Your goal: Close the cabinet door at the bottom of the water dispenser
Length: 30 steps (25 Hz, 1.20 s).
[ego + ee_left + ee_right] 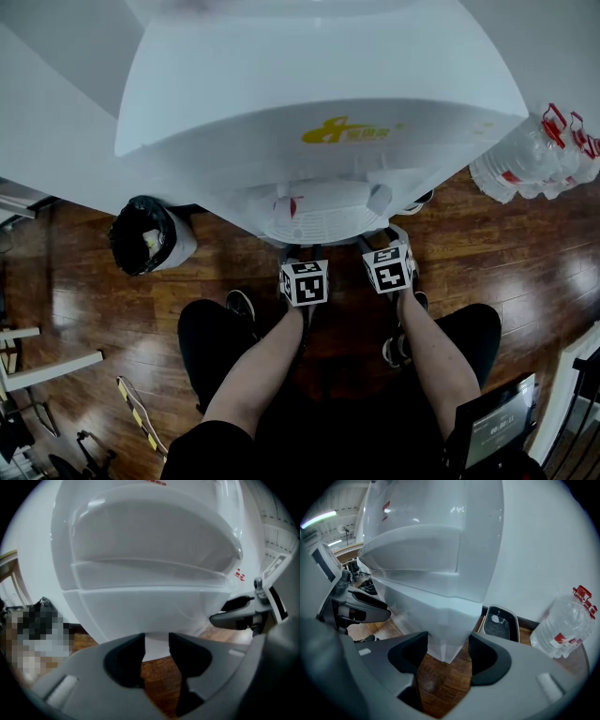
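Left forearm (pixel 267 361) and right forearm (pixel 433 352) reach ahead side by side, sloping down to the foot of the water dispenser (pixel 319 84). Left tongs (pixel 156 639) tilt downward, tips apart, nothing pinched, with the wooden floor (pixel 157 672) showing through the gap. Right tongs (pixel 447 639) have the same tilt, spread a bit wider and empty too, the dispenser's lower corner just beyond the tips. The cabinet door (pixel 140 613) is that curved white lower panel, right ahead of the left tongs. Whether they touch it, can't tell.
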Each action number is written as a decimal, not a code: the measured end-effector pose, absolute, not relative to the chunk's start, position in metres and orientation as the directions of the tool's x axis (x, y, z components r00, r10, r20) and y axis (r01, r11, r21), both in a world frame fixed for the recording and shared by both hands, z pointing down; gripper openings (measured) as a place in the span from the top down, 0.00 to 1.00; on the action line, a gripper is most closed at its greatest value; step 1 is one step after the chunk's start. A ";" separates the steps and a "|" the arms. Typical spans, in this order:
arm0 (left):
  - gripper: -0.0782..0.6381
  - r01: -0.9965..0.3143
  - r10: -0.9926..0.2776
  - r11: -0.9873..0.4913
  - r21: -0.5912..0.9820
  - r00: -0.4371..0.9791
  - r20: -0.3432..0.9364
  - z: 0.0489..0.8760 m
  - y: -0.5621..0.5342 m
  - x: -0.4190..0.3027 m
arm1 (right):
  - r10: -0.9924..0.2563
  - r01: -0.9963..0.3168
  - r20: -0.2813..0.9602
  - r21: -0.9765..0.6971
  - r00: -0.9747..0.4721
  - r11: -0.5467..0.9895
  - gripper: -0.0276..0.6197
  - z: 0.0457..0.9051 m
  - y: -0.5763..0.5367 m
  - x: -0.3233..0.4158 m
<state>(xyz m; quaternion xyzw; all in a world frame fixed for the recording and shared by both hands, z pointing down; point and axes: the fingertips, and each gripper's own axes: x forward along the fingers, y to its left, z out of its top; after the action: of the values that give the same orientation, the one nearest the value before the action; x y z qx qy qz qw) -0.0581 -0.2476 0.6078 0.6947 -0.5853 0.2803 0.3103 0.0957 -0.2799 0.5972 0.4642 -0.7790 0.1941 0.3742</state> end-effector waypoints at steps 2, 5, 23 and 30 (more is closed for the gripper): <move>0.64 -0.987 -0.641 -0.127 0.099 0.158 0.751 0.608 -0.248 -0.058 | -0.578 -0.869 0.763 0.044 -0.289 0.494 0.53 0.597 -0.281 0.095; 0.64 -0.986 -0.642 -0.133 0.098 0.161 0.750 0.608 -0.248 -0.058 | -0.582 -0.868 0.761 0.050 -0.287 0.494 0.53 0.598 -0.284 0.096; 0.65 -0.984 -0.632 -0.166 0.070 0.161 0.758 0.611 -0.250 -0.058 | -0.588 -0.875 0.757 0.044 -0.286 0.482 0.53 0.601 -0.293 0.094; 0.65 -0.967 -0.592 -0.230 0.113 0.231 0.772 0.607 -0.245 -0.045 | -0.539 -0.900 0.807 0.019 -0.243 0.435 0.53 0.605 -0.292 0.097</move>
<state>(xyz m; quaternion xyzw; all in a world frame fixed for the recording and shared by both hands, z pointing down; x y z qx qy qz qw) -0.0448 -0.2452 0.6071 0.7222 -0.5397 0.3055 0.3063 0.0965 -0.2924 0.6052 0.4777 -0.7531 0.2334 0.3876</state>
